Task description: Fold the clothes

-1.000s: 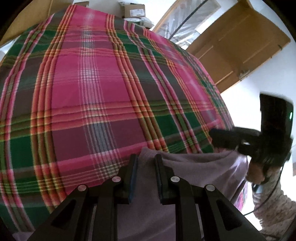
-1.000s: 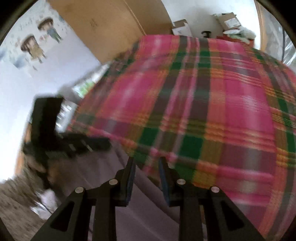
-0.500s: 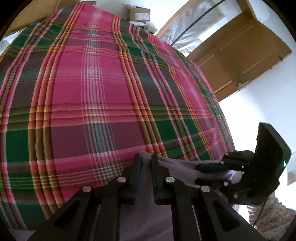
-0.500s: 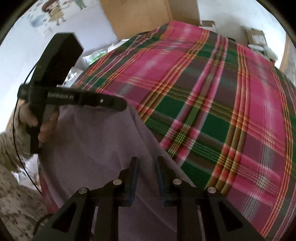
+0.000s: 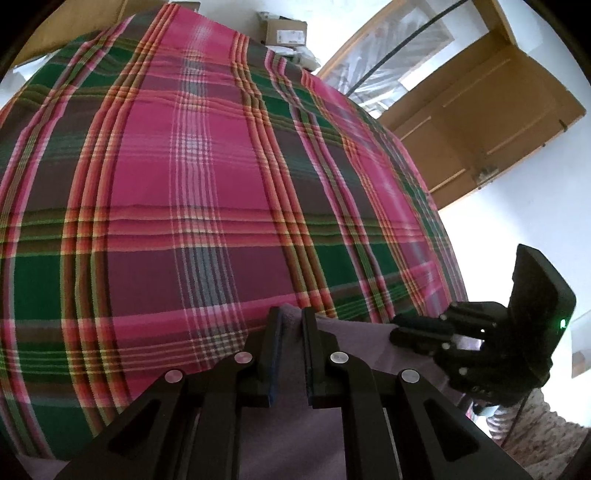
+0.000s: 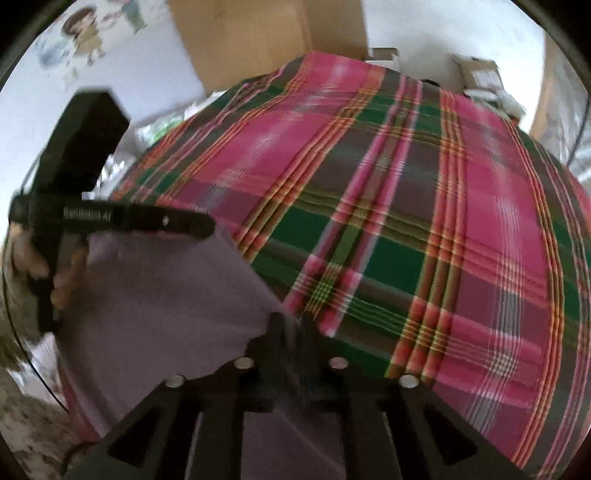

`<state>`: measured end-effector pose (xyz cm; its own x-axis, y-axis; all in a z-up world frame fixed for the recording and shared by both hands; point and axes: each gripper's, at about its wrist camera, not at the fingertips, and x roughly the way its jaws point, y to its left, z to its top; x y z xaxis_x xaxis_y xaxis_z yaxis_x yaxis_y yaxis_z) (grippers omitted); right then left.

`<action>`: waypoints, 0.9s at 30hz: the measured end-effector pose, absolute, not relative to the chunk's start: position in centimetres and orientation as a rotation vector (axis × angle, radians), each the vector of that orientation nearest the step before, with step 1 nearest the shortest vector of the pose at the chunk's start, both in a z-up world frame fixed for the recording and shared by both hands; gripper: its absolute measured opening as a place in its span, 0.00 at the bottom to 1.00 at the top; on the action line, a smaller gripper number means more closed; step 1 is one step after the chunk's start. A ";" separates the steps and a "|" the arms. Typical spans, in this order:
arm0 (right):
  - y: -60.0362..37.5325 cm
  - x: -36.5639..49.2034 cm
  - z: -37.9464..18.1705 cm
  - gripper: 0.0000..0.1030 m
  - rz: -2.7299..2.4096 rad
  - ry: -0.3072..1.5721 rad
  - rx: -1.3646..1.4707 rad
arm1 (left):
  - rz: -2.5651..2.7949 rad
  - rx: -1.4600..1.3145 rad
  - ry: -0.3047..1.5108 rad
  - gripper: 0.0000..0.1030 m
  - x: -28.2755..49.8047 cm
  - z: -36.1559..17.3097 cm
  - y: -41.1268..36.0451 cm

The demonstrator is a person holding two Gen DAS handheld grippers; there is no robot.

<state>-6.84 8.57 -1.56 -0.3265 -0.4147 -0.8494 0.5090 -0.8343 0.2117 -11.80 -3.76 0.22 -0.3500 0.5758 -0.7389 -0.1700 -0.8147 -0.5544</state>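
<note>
A mauve garment [image 5: 354, 339] is stretched between both grippers above the near edge of a plaid-covered bed [image 5: 184, 184]. My left gripper [image 5: 291, 317] is shut on one top corner of the cloth. In the right wrist view the same garment [image 6: 159, 302] hangs as a flat sheet, with my right gripper [image 6: 291, 325] shut on its other corner. The left gripper [image 6: 207, 227] shows there at the upper left, pinching the cloth's far corner, held by a hand [image 6: 55, 280]. The right gripper [image 5: 397, 328] appears at the right of the left wrist view.
The pink, green and maroon plaid blanket [image 6: 406, 221] fills most of both views. Cardboard boxes [image 5: 286, 33] stand beyond the bed's far end. A wooden door [image 5: 480, 122] is at the right, and a wooden cabinet [image 6: 266, 40] stands past the bed's far left.
Both grippers have carried the garment forward over the bed's edge, and the cloth between them is now pulled tauter. The right wrist view has swung toward the bed.
</note>
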 end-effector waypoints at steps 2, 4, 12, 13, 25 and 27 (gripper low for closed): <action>10.0 -7.2 -1.0 0.14 -2.210 0.035 1.355 | 2.189 -1.432 -0.540 0.10 -11.8 0.1 -3.8; 11.7 -7.3 -0.4 0.14 -2.277 -0.014 1.363 | 2.187 -1.436 -0.542 0.11 -11.8 0.1 -3.7; 19.3 -3.2 1.4 0.14 -2.473 -0.222 1.322 | 2.206 -1.475 -0.538 0.16 -11.0 0.4 -3.8; 20.2 -2.4 1.2 0.14 -2.492 -0.241 1.332 | 2.220 -1.479 -0.529 0.16 -10.6 0.6 -3.9; 19.8 6.0 0.8 0.27 -2.533 -0.232 1.224 | 2.233 -1.362 -0.467 0.16 -2.8 2.5 -2.7; 18.8 6.8 0.6 0.27 -2.497 -0.193 1.221 | 2.184 -1.353 -0.442 0.16 -1.6 2.3 -1.9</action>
